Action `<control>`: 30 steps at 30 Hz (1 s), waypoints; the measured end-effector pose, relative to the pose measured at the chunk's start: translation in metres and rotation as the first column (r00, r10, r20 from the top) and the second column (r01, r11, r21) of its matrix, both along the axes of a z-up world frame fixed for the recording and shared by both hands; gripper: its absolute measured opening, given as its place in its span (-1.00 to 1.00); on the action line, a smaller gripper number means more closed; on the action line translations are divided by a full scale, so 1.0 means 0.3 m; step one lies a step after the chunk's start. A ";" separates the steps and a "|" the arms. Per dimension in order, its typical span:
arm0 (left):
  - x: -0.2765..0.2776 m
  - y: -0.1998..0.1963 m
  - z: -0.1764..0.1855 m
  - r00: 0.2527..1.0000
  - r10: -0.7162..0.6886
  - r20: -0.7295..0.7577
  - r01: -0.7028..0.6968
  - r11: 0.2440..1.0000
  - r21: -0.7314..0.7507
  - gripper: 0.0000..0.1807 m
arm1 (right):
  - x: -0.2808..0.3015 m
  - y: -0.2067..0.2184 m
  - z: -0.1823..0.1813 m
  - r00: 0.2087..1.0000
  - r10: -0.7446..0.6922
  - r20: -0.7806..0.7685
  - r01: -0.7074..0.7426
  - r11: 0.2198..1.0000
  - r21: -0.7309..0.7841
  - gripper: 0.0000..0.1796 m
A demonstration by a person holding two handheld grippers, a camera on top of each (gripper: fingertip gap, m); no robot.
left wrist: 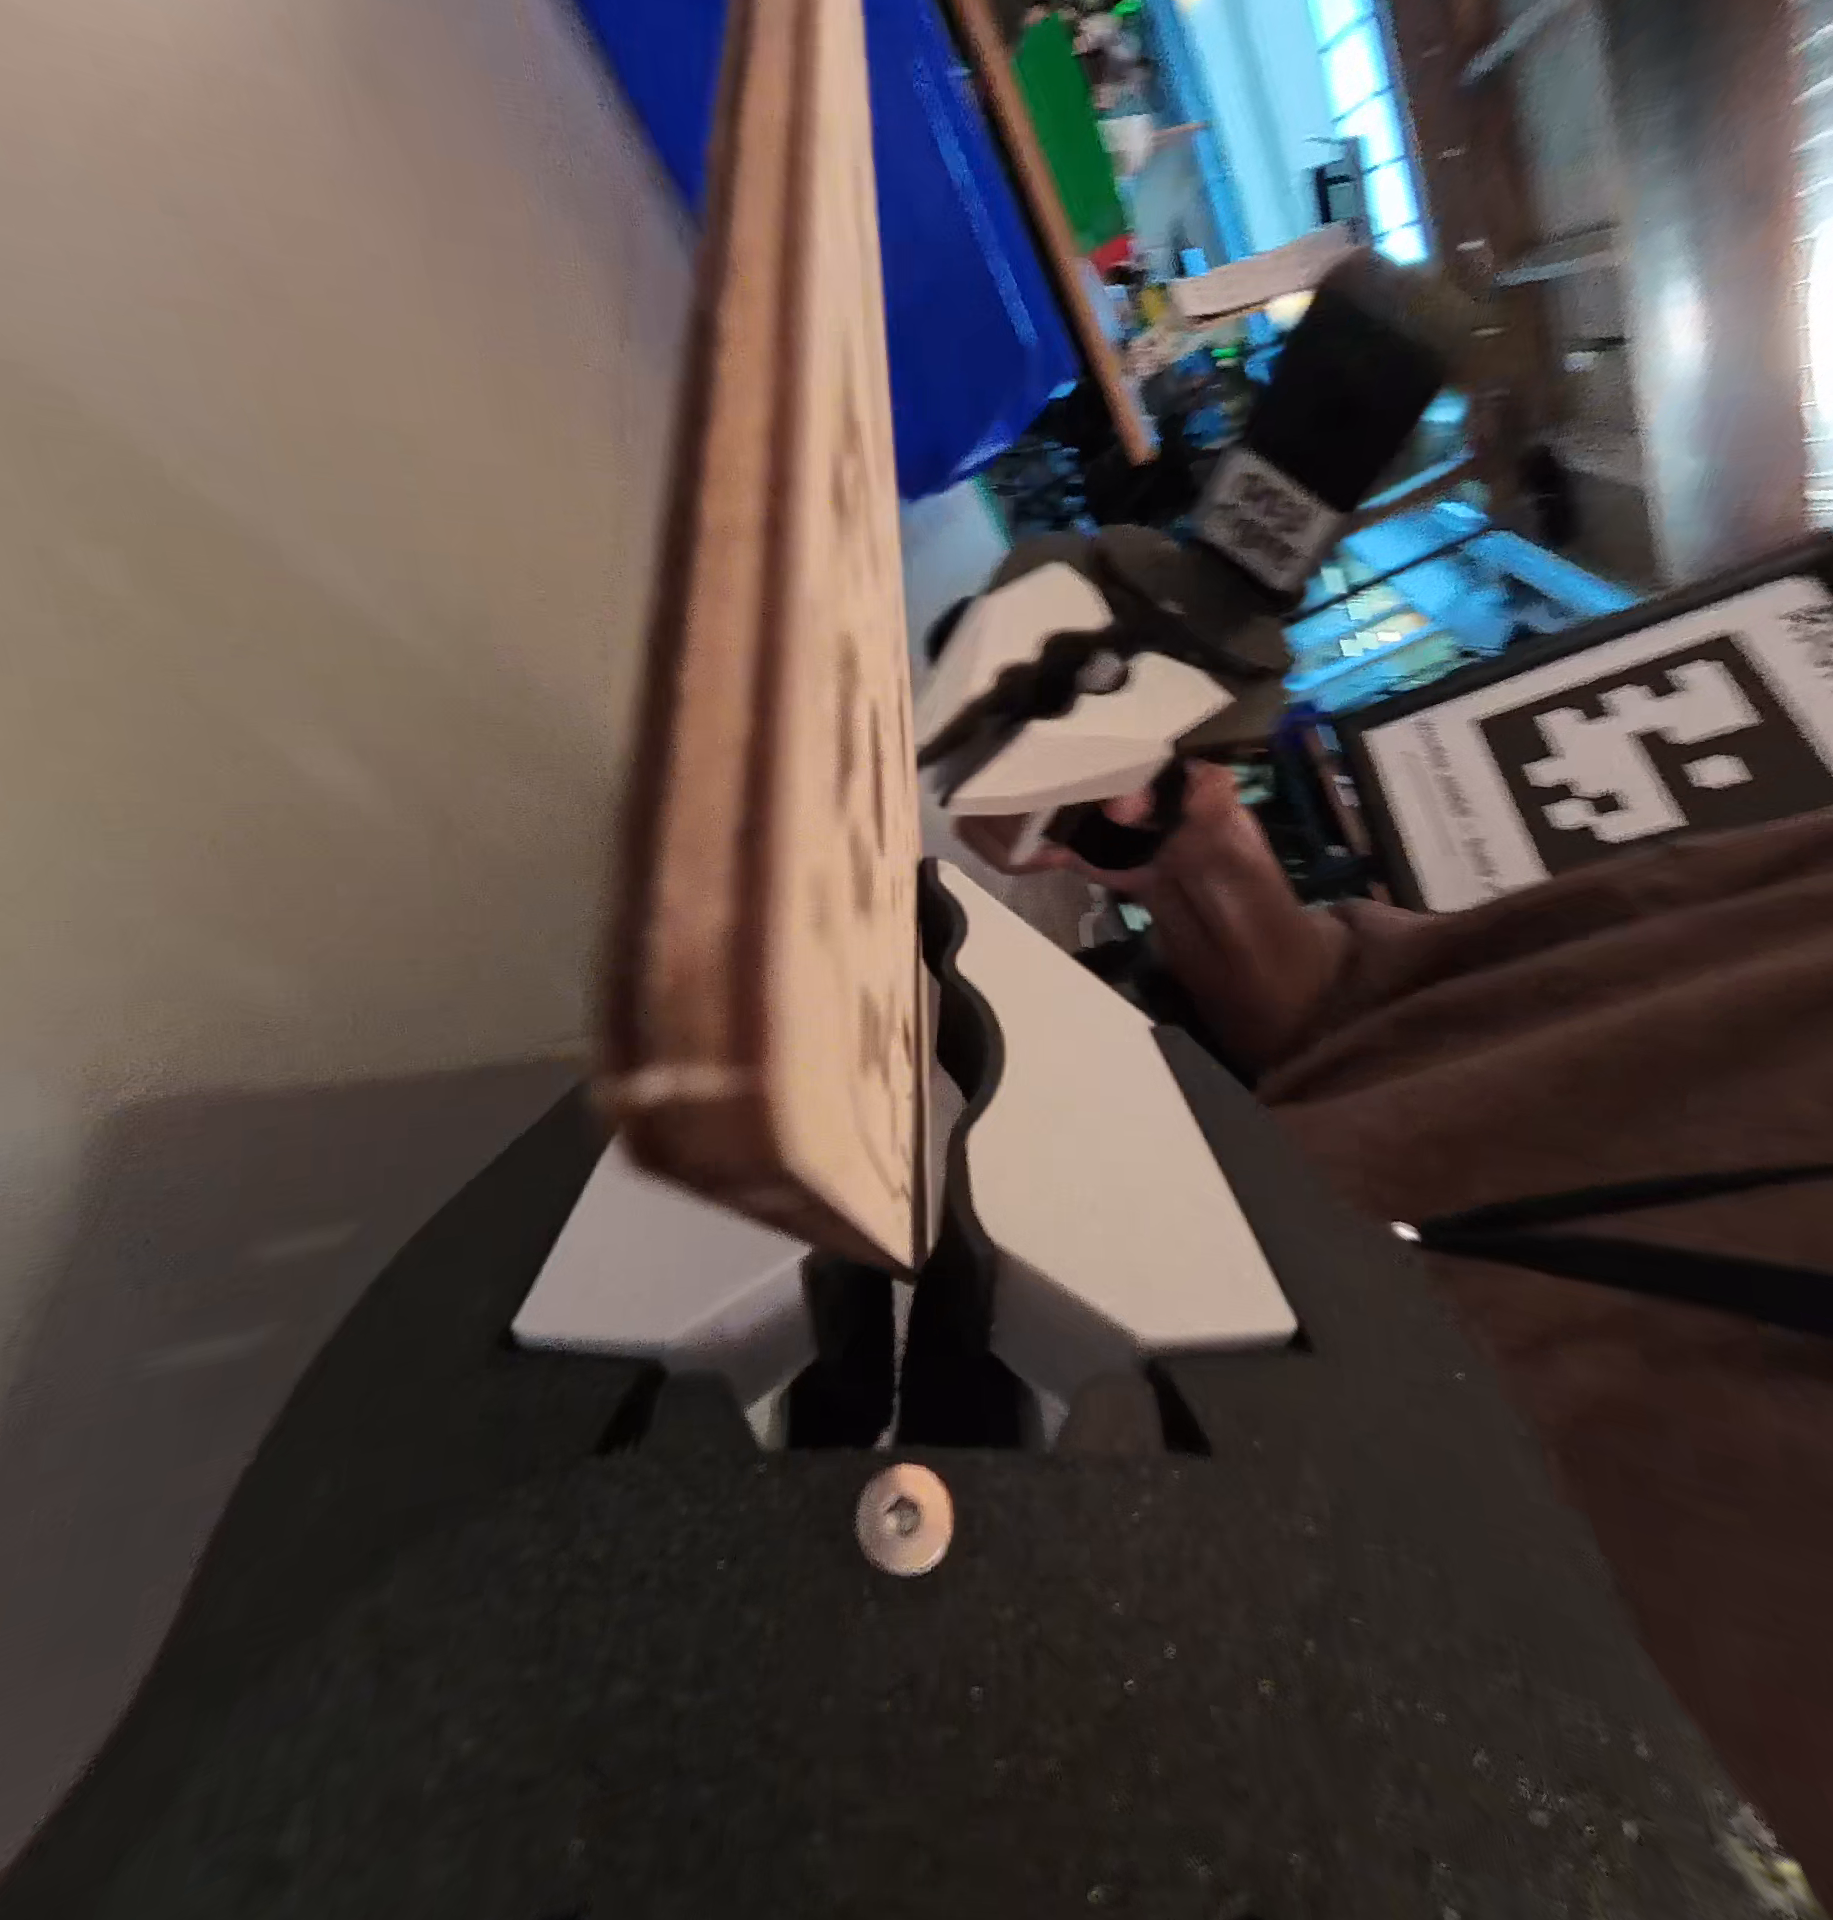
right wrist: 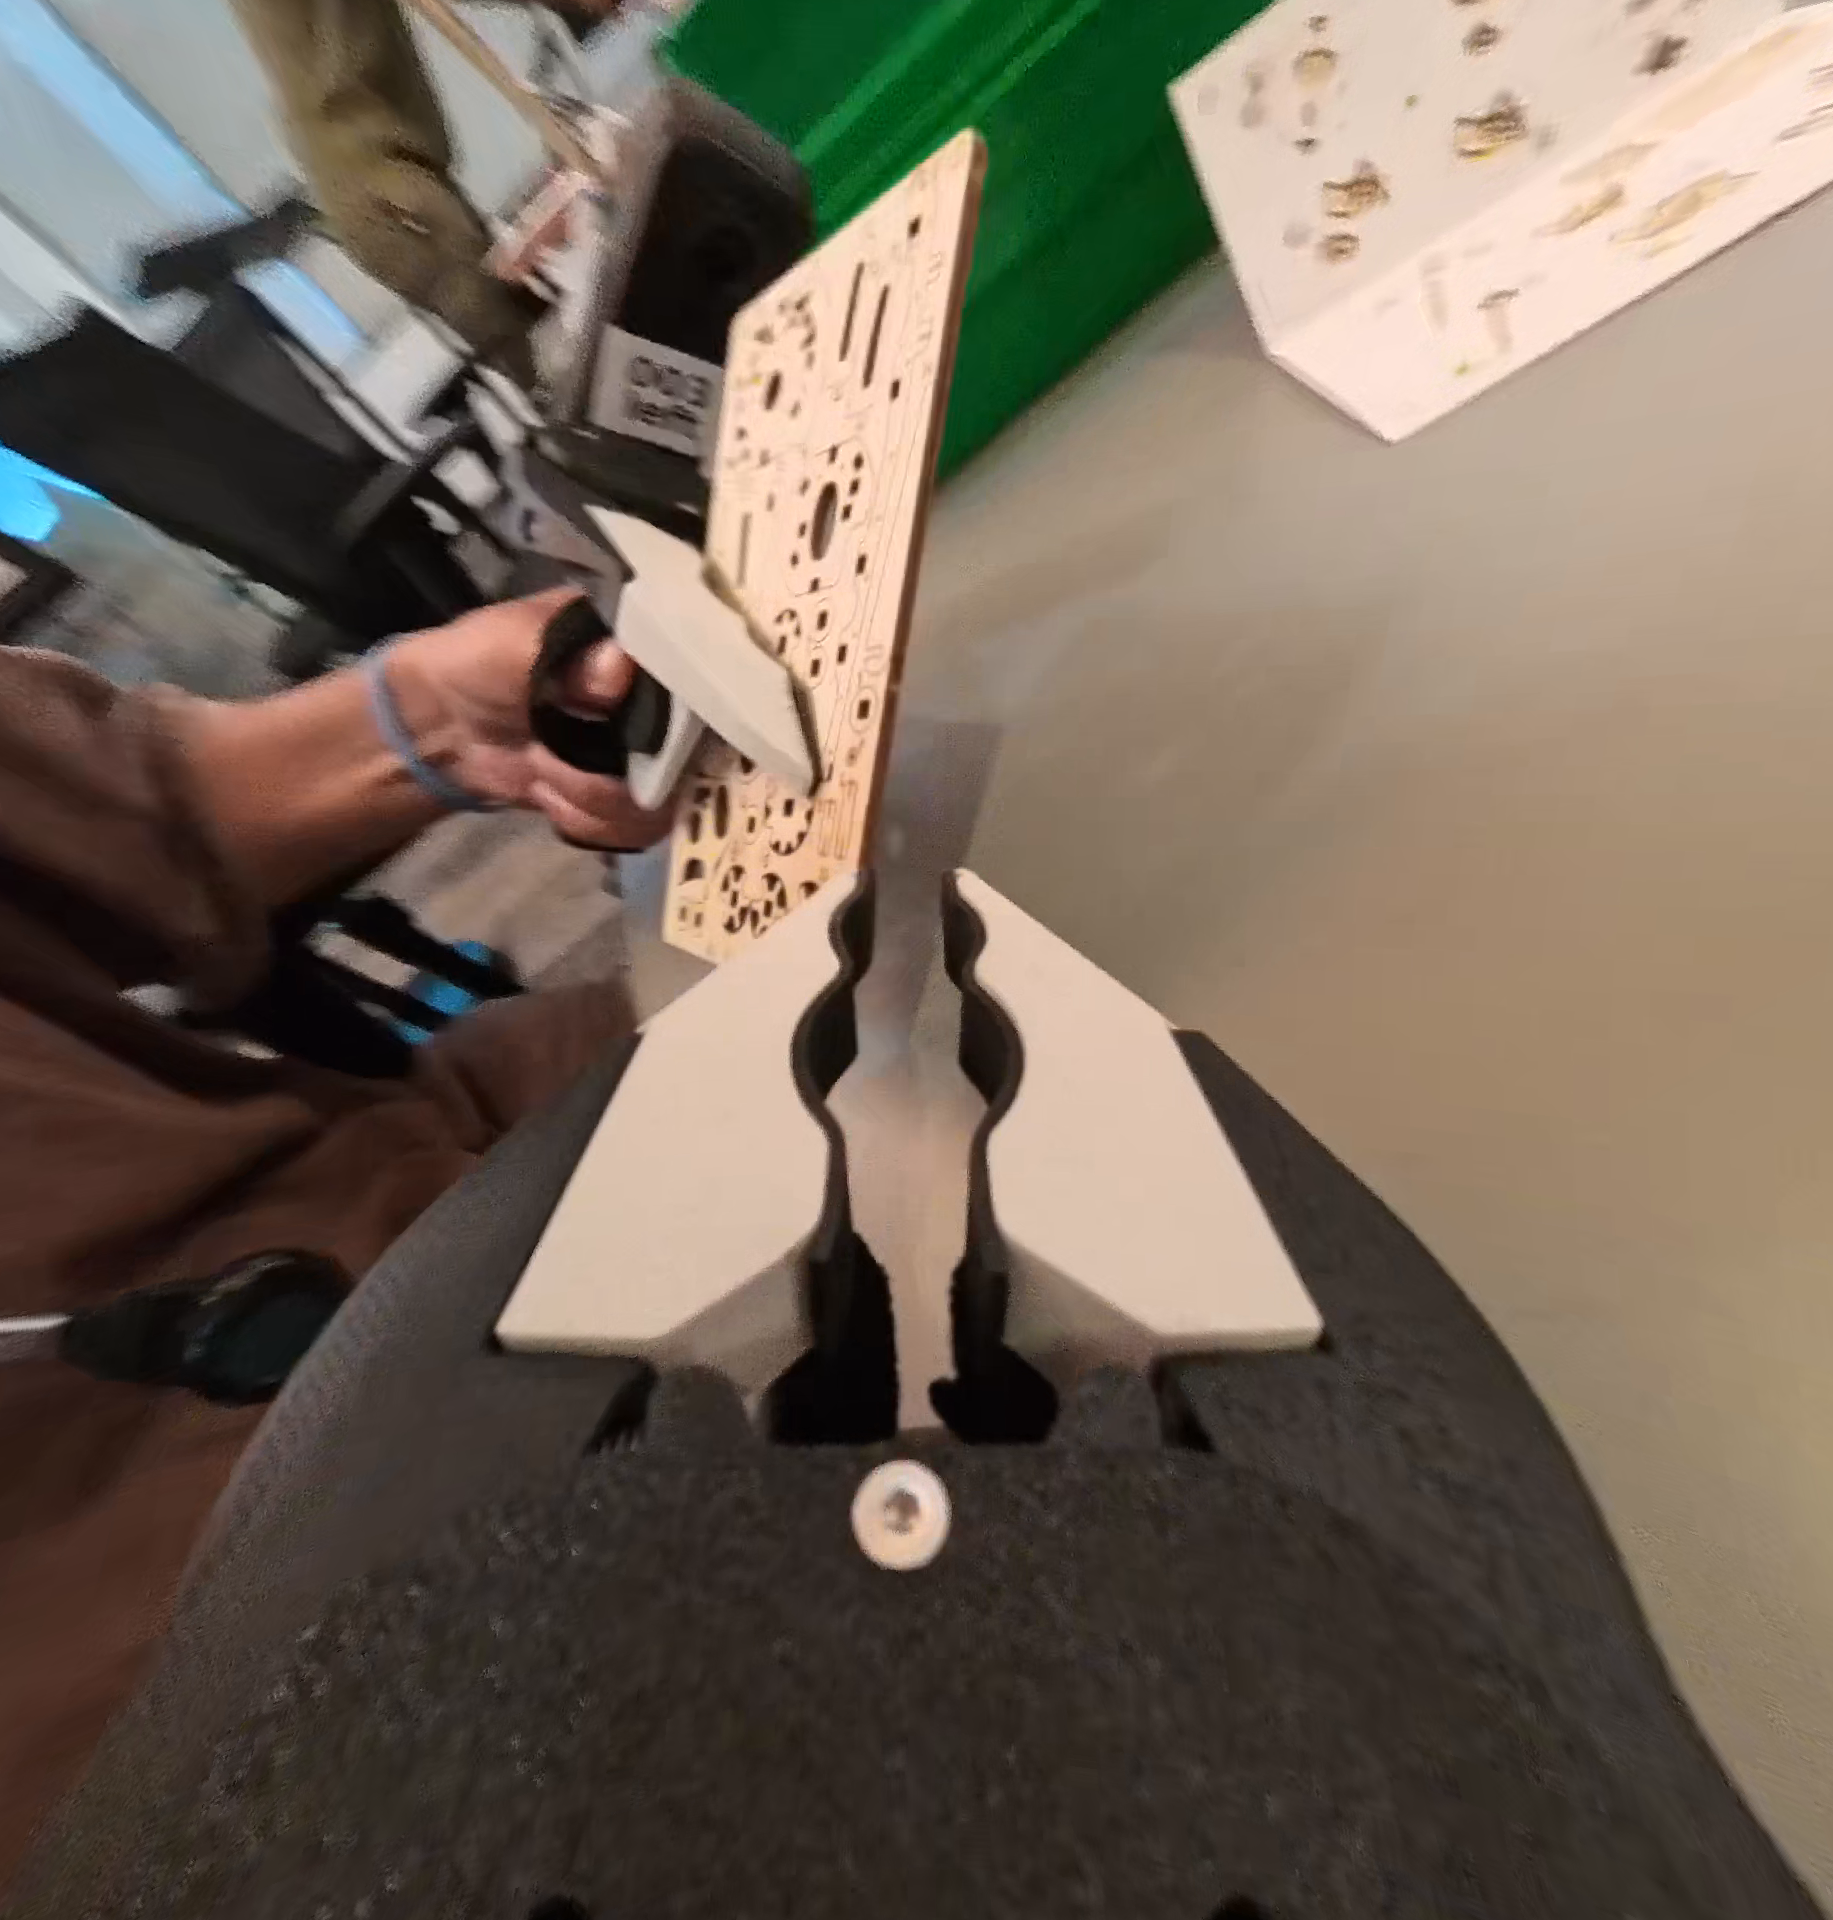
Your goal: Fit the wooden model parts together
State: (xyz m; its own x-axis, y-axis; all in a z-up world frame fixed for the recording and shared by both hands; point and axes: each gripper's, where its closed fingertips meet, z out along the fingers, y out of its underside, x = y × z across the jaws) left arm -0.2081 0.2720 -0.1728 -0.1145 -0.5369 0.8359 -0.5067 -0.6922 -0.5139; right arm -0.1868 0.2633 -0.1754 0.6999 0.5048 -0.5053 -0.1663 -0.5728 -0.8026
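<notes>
A thin wooden parts sheet (right wrist: pixel 839 499) with laser-cut model pieces stands upright above the grey table (right wrist: pixel 1411 831). My left gripper (left wrist: pixel 907 914) is shut on the sheet (left wrist: pixel 787 727), which shows edge-on in the left wrist view and hides the left finger. In the right wrist view the left gripper (right wrist: pixel 777 675) clamps the sheet's left edge. My right gripper (right wrist: pixel 910 883) is open a little and empty, its tips just below the sheet's lower edge. It also shows in the left wrist view (left wrist: pixel 938 743), right of the sheet and apart from it.
A white printed instruction sheet (right wrist: pixel 1514 208) lies at the far right of the table. A green box (right wrist: pixel 995 156) stands behind the wooden sheet. A framed black-and-white marker board (left wrist: pixel 1639 748) stands at the right. A person's hand (right wrist: pixel 496 717) and brown sleeve (right wrist: pixel 112 810) hold the left gripper. My two grippers' fingertips are within a few centimetres of each other.
</notes>
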 end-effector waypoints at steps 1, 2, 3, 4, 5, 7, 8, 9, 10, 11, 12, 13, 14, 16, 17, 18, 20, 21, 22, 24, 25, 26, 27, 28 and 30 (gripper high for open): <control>-0.005 -0.006 0.027 0.999 -0.022 0.039 0.023 0.999 -0.026 -0.98 | -0.017 -0.005 0.014 0.998 0.036 -0.060 -0.036 0.999 0.000 -0.82; -0.009 -0.013 0.045 0.997 -0.042 0.065 0.044 0.999 -0.033 -0.98 | -0.030 -0.008 0.028 0.991 0.062 -0.117 -0.063 0.998 -0.004 -0.81; -0.014 -0.022 0.055 0.995 -0.064 0.080 0.066 0.998 -0.020 -0.98 | -0.045 -0.014 0.055 0.978 0.096 -0.185 -0.097 0.995 0.003 -0.82; -0.018 -0.030 0.064 0.992 -0.081 0.094 0.081 0.997 -0.004 -0.98 | -0.056 -0.020 0.085 0.960 0.120 -0.253 -0.120 0.993 0.016 -0.85; -0.019 -0.038 0.071 0.991 -0.090 0.104 0.091 0.996 0.003 -0.98 | -0.060 -0.019 0.100 0.950 0.123 -0.288 -0.123 0.992 0.019 -0.87; -0.020 -0.056 0.079 0.988 -0.110 0.111 0.110 0.994 0.008 -0.98 | -0.072 -0.021 0.104 0.941 0.133 -0.311 -0.136 0.991 0.012 -0.90; -0.020 -0.063 0.078 0.987 -0.114 0.109 0.114 0.993 0.011 -0.97 | -0.076 -0.022 0.101 0.940 0.138 -0.313 -0.144 0.990 0.004 -0.92; -0.021 -0.068 0.079 0.987 -0.118 0.109 0.118 0.993 0.009 -0.97 | -0.076 -0.023 0.099 0.939 0.136 -0.315 -0.143 0.990 0.001 -0.95; -0.021 -0.070 0.080 0.987 -0.118 0.109 0.118 0.993 0.011 -0.97 | -0.076 -0.025 0.099 0.938 0.138 -0.319 -0.146 0.989 -0.003 -0.95; -0.022 -0.072 0.080 0.987 -0.121 0.109 0.120 0.993 0.016 -0.96 | -0.078 -0.028 0.100 0.933 0.144 -0.331 -0.155 0.988 -0.008 -0.95; -0.025 -0.076 0.083 0.986 -0.127 0.112 0.125 0.992 0.021 -0.97 | -0.081 -0.032 0.104 0.924 0.150 -0.352 -0.164 0.986 -0.012 -0.95; -0.027 -0.079 0.087 0.984 -0.132 0.117 0.130 0.991 0.028 -0.97 | -0.083 -0.036 0.107 0.915 0.155 -0.371 -0.173 0.985 -0.016 -0.95; -0.029 -0.082 0.089 0.983 -0.138 0.120 0.134 0.990 0.037 -0.98 | -0.087 -0.041 0.108 0.908 0.163 -0.385 -0.184 0.983 -0.019 -0.95; -0.034 -0.086 0.094 0.982 -0.144 0.125 0.138 0.989 0.057 -0.98 | -0.100 -0.052 0.102 0.902 0.178 -0.393 -0.206 0.978 -0.028 -0.95; -0.037 -0.088 0.096 0.981 -0.147 0.127 0.140 0.988 0.062 -0.98 | -0.105 -0.057 0.106 0.898 0.187 -0.400 -0.214 0.977 -0.024 -0.96; -0.042 -0.090 0.099 0.980 -0.154 0.130 0.146 0.987 0.065 -0.98 | -0.110 -0.060 0.111 0.894 0.191 -0.405 -0.218 0.976 -0.021 -0.96; -0.049 -0.095 0.107 0.977 -0.162 0.139 0.154 0.986 0.069 -0.98 | -0.117 -0.066 0.119 0.886 0.205 -0.417 -0.232 0.973 -0.016 -0.96; -0.053 -0.099 0.111 0.975 -0.169 0.144 0.160 0.984 0.075 -1.00 | -0.120 -0.070 0.123 0.880 0.213 -0.425 -0.242 0.970 -0.015 -0.96; -0.056 -0.102 0.113 0.974 -0.175 0.147 0.164 0.983 0.083 -1.00 | -0.123 -0.073 0.125 0.875 0.217 -0.432 -0.248 0.969 -0.015 -0.96; -0.060 -0.107 0.118 0.970 -0.187 0.154 0.176 0.981 0.087 -1.00 | -0.126 -0.077 0.131 0.856 0.224 -0.467 -0.262 0.965 -0.017 -0.96; -0.060 -0.108 0.120 0.968 -0.192 0.159 0.181 0.980 0.081 -1.00 | -0.128 -0.079 0.133 0.841 0.223 -0.494 -0.269 0.963 -0.023 -0.96; -0.061 -0.109 0.122 0.966 -0.198 0.165 0.188 0.980 0.072 -1.00 | -0.128 -0.081 0.136 0.822 0.223 -0.524 -0.277 0.960 -0.026 -0.96; -0.060 -0.111 0.124 0.964 -0.204 0.171 0.196 0.979 0.061 -1.00 | -0.127 -0.083 0.138 0.803 0.223 -0.553 -0.288 0.957 -0.032 -0.96; -0.059 -0.113 0.125 0.962 -0.210 0.176 0.204 0.978 0.053 -1.00 | -0.126 -0.086 0.139 0.780 0.219 -0.586 -0.299 0.953 -0.041 -0.96; -0.057 -0.119 0.130 0.956 -0.223 0.189 0.221 0.975 0.034 -0.98 | -0.124 -0.093 0.145 0.724 0.217 -0.655 -0.332 0.942 -0.054 -0.96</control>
State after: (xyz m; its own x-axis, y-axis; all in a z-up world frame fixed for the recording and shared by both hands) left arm -0.2251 0.2363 -0.1340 -0.3881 -0.4901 0.7805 -0.5391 -0.5662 -0.6235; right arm -0.2240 0.2353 -0.1318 0.0337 0.4979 -0.8666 -0.4156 -0.7816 -0.4653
